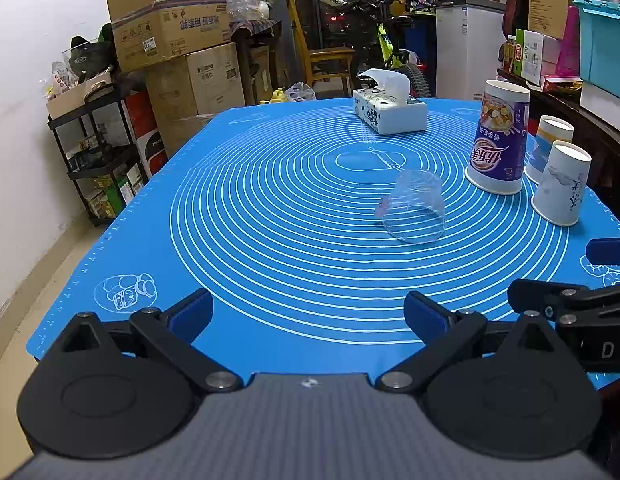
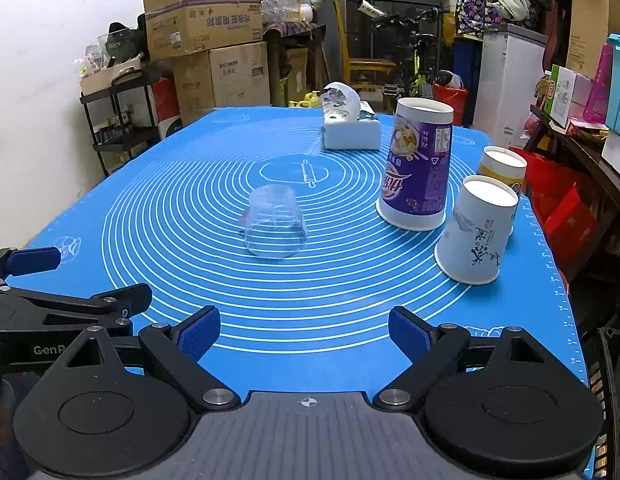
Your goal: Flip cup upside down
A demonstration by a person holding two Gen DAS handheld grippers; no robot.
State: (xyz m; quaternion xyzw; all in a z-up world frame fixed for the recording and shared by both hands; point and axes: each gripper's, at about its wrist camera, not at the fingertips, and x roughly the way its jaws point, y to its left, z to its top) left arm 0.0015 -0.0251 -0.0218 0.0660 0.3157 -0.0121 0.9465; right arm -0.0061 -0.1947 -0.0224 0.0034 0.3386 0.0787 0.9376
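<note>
You're in a cluttered home storage room | stacked cardboard boxes (image 2: 205, 28) on the back wall | bicycle (image 2: 414, 56) and wooden chair (image 2: 362, 60) behind the table | white chest freezer (image 2: 506, 80) | blue baking mat (image 2: 330, 320) over the table | tissue box (image 2: 352, 130)

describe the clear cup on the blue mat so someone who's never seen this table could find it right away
Start at the blue mat with white concentric rings. Near the rings' centre, this side of the tissue box, sits the clear plastic cup, mouth down. Unlike the three paper cups to its right, the tallest purple, it is see-through and squat.
</note>
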